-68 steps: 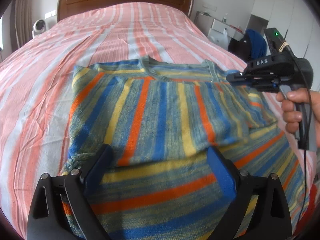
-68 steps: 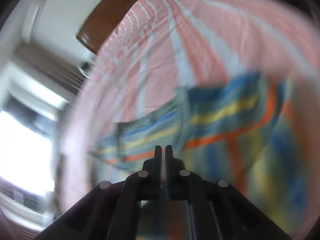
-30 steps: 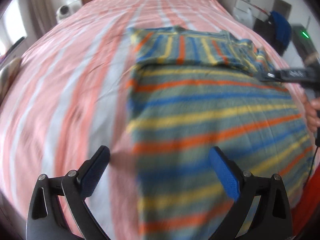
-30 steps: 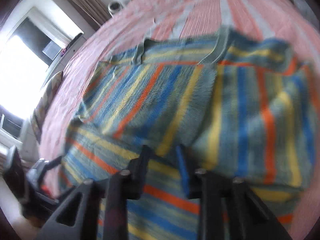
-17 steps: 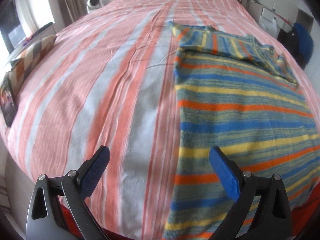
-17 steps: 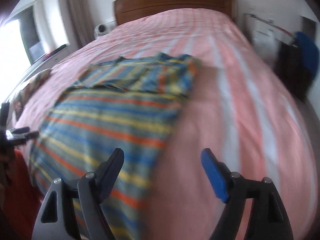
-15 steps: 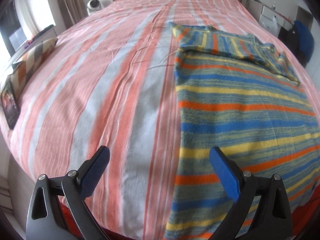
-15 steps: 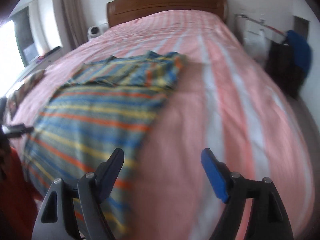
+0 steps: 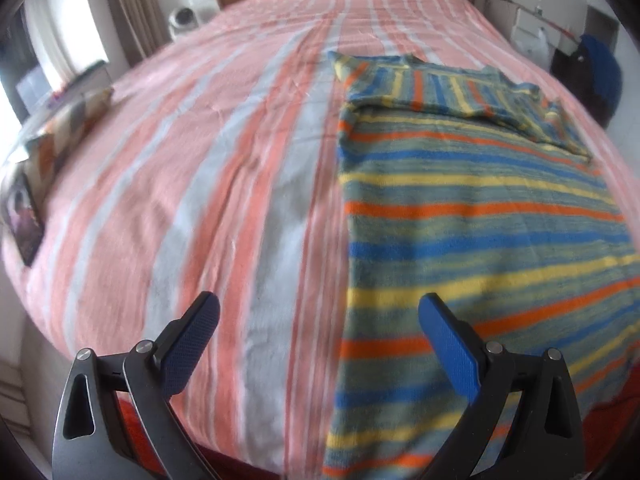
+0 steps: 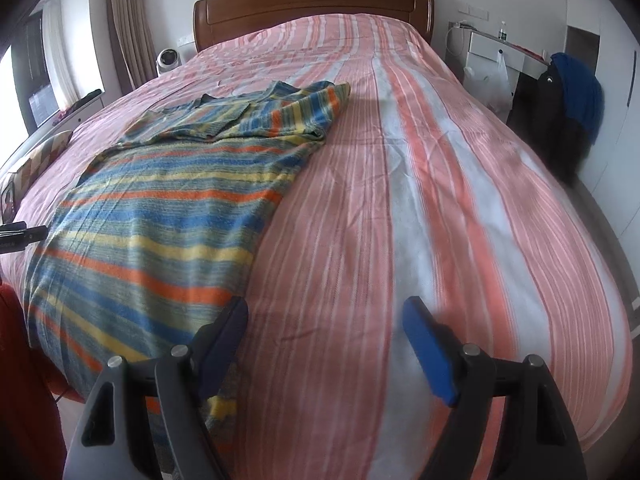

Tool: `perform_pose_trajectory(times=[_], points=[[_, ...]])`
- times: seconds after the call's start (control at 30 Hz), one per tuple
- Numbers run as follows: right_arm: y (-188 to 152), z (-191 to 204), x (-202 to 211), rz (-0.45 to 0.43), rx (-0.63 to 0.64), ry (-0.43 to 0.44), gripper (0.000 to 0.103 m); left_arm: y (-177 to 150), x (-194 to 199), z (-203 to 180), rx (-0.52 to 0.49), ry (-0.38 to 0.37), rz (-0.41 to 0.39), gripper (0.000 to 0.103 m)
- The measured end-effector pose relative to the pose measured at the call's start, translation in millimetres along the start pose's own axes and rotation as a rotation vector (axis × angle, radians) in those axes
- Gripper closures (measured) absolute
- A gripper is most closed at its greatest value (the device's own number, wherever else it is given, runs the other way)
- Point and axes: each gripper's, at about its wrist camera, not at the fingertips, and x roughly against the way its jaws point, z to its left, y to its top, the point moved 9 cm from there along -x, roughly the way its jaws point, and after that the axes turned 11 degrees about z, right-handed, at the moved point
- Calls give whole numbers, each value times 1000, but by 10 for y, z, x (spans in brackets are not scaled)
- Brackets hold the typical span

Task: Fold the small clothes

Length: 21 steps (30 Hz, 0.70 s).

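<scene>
A knitted sweater with blue, yellow, orange and green stripes [image 9: 472, 208] lies flat on the bed, its sleeves folded across the chest at the far end. Its hem hangs over the near bed edge. It also shows in the right wrist view [image 10: 168, 208]. My left gripper [image 9: 320, 332] is open and empty above the near bed edge, by the sweater's left side. My right gripper [image 10: 324, 340] is open and empty by the sweater's right side near the hem. The tip of the left gripper [image 10: 20, 234] shows at the left edge of the right wrist view.
The bed [image 10: 440, 200] has a pink, orange and white striped cover and a wooden headboard [image 10: 312, 0]. A patterned pillow [image 9: 64, 124] lies at the left side. A white desk [image 10: 496, 52] and dark and blue clothes on a chair [image 10: 568, 96] stand to the right.
Both grippers have let go of the sleeves and pulled back to the near end of the bed. The right gripper has opened. The views have swung out to each side of the sweater.
</scene>
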Motion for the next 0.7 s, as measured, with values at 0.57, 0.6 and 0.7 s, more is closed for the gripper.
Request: perform_pose_trajectory(times=[0.57, 0.6, 0.7], points=[[-484, 690, 389, 109, 111, 209, 24, -772, -84, -74, -47, -100, 176, 3], [-441, 759, 411, 96, 125, 239, 24, -764, -85, -77, -38, -101, 175, 3], [-439, 1008, 322, 139, 144, 405, 26, -719, -73, -30, -24, -116, 167, 3]])
